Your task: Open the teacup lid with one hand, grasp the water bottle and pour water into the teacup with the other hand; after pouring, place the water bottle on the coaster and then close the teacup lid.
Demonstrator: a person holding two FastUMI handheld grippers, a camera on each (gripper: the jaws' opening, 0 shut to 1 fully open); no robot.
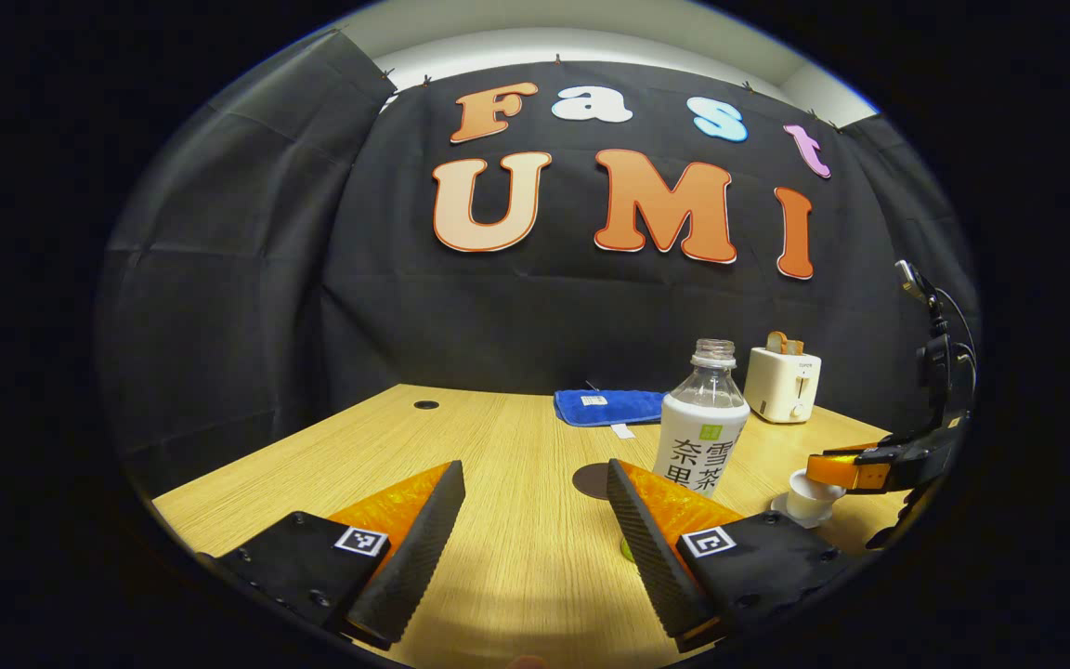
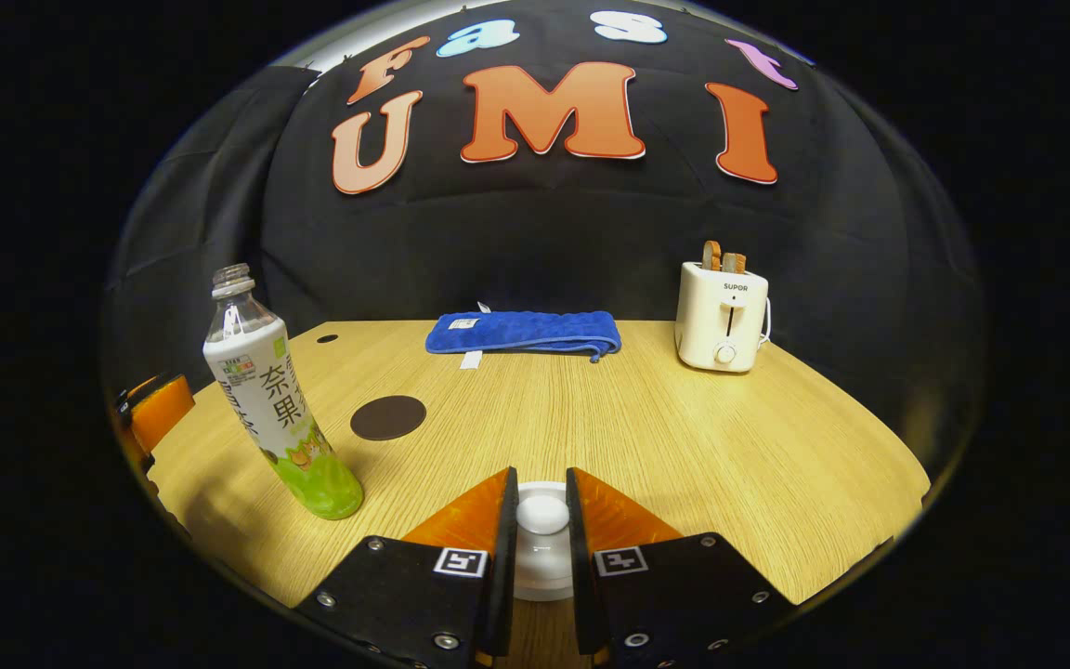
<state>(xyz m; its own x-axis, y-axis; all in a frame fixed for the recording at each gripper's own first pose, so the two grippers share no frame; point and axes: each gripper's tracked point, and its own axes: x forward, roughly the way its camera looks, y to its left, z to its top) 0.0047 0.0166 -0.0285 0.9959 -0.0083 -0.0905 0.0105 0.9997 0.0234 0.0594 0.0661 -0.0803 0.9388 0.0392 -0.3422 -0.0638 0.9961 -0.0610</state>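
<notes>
My left gripper [image 1: 535, 520] hangs spread wide, the uncapped water bottle [image 1: 702, 427] at one o'clock, dark coaster [image 1: 593, 480] just beside it. My right gripper [image 2: 541, 520] pinches the teacup lid's knob [image 2: 542, 514] at six o'clock. Lid-opening step, I judge; next, lift straight up.

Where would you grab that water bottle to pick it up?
Around the straight labelled body of the water bottle, from the side. It stands upright with no cap, so a level grip below the narrowing shoulder should keep it steady. The open left gripper already faces it.
</notes>
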